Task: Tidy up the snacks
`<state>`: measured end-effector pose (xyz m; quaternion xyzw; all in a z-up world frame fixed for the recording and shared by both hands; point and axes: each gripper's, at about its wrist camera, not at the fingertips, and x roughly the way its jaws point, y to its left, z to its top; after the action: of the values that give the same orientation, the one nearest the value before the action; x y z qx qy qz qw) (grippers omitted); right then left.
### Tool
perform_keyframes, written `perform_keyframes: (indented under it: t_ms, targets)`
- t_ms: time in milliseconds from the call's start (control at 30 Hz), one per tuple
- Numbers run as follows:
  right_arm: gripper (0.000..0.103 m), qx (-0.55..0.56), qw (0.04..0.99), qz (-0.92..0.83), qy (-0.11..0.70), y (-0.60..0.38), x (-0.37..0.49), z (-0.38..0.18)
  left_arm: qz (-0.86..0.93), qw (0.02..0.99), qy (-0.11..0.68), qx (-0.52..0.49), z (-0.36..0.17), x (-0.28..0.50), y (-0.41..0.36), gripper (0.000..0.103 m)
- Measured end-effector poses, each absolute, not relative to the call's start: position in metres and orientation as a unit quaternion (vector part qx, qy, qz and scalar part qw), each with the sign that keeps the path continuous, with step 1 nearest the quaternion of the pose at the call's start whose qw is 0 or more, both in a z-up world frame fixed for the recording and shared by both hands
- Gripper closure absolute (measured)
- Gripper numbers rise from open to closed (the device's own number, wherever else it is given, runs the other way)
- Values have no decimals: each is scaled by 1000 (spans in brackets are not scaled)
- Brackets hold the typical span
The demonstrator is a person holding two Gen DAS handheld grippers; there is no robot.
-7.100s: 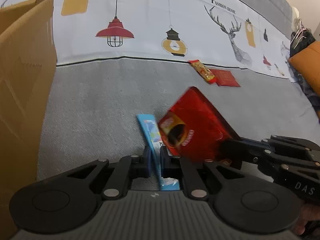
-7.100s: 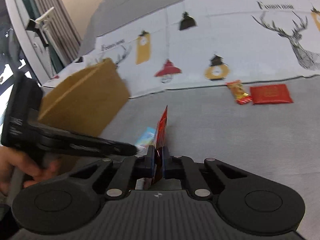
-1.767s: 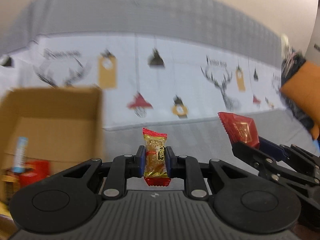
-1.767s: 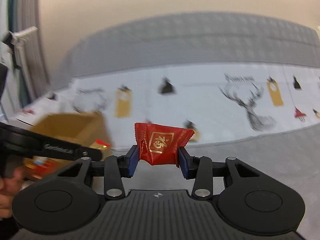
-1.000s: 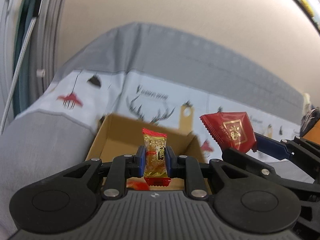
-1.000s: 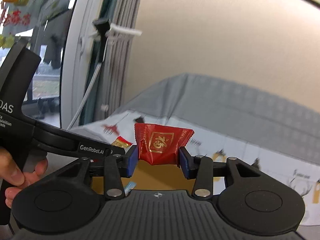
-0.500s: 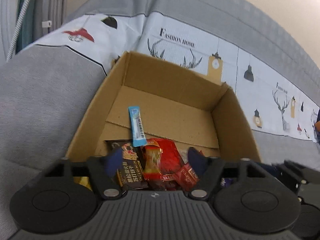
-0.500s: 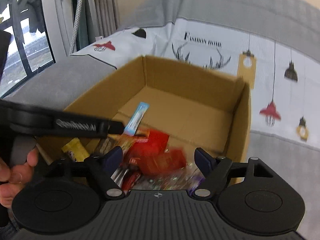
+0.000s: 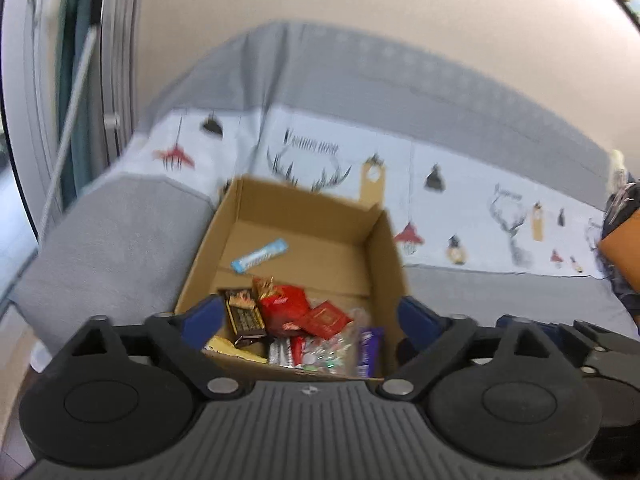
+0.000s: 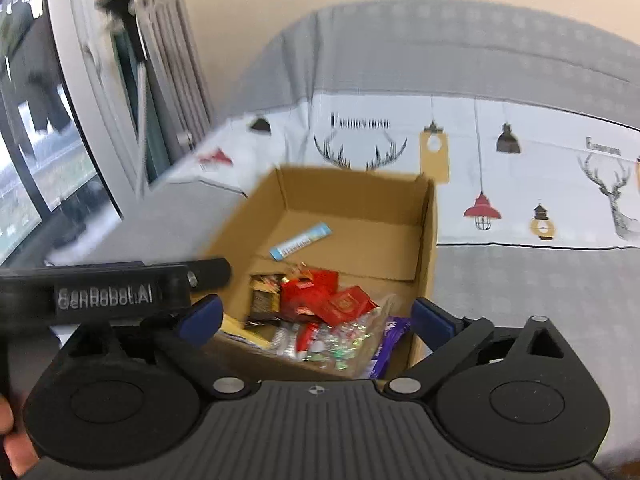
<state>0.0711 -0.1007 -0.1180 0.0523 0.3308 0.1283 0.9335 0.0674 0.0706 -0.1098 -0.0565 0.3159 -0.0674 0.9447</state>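
Two grippers hang above an open cardboard box of snacks, both with fingers spread wide and nothing between them.

In the left wrist view, the left gripper [image 9: 309,315] has its blue-tipped fingers [image 9: 202,314] far apart, framing the near end of the cardboard box [image 9: 390,248]. The box sits on a grey couch [image 9: 116,236], against a white cloth [image 9: 460,184] printed with lamps and deer heads. Inside, a light blue stick packet [image 9: 260,255] lies alone on the bare floor towards the far wall. The other snacks are heaped at the near end: a dark chocolate bar [image 9: 242,312], a red bag [image 9: 284,306], a flat red packet [image 9: 326,319] resting on the heap, some clear shiny wrappers [image 9: 320,354] and a purple wrapper [image 9: 368,350] by the right wall. The right gripper [image 9: 568,340] shows at the right edge, beside the box; this view does not show how its fingers stand. An orange cushion [image 9: 622,248] is at the far right.

In the right wrist view, the right gripper [image 10: 316,318] is likewise wide open over the box [image 10: 426,240]. The blue stick packet [image 10: 300,241] lies apart from the heap, where the chocolate bar [image 10: 264,296], red bag [image 10: 304,292], flat red packet [image 10: 347,304], shiny wrappers [image 10: 340,344] and purple wrapper [image 10: 390,338] touch one another. The left gripper [image 10: 120,292] crosses the left side, seen side-on. A window [image 10: 36,152] and curtains [image 10: 168,64] stand at the left. Both views are slightly blurred.
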Motion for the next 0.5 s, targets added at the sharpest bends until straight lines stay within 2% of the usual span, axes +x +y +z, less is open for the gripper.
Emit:
perform_keyframes:
  t_ms: [233,500]
  targets:
    - [1,62,945,120,298,-120,-3,-50,-47,951,305,-17,-33,-8,39,0]
    - [1,80,942,86,315,-126,-45,-25,-25,949,313,26,-6,-46,17,0]
